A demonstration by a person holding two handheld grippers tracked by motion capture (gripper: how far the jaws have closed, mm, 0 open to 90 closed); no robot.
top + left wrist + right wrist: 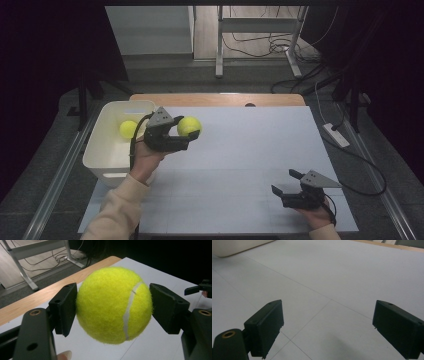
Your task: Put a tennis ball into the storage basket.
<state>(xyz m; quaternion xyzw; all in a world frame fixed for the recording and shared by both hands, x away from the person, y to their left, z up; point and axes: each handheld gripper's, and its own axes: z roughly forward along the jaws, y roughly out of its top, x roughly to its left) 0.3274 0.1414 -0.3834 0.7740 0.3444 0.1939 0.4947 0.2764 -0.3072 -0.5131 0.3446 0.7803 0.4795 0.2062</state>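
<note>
My left gripper (189,129) is shut on a yellow tennis ball (189,126) and holds it just right of the white bin (95,150), above the white table sheet. In the left gripper view the tennis ball (113,305) sits squeezed between both black jaws, off the surface. A second tennis ball (128,129) lies inside the bin. My right gripper (283,183) rests low at the table's front right, open, with nothing between its jaws. The right gripper view has bare sheet between the wide-apart jaws of that gripper (327,330).
A wooden table edge (215,99) runs along the far side of the white sheet. Beyond it are a desk frame (220,45) and floor cables. A power strip (336,135) lies on the floor at the right. The bin's corner (234,246) is at the upper left of the right gripper view.
</note>
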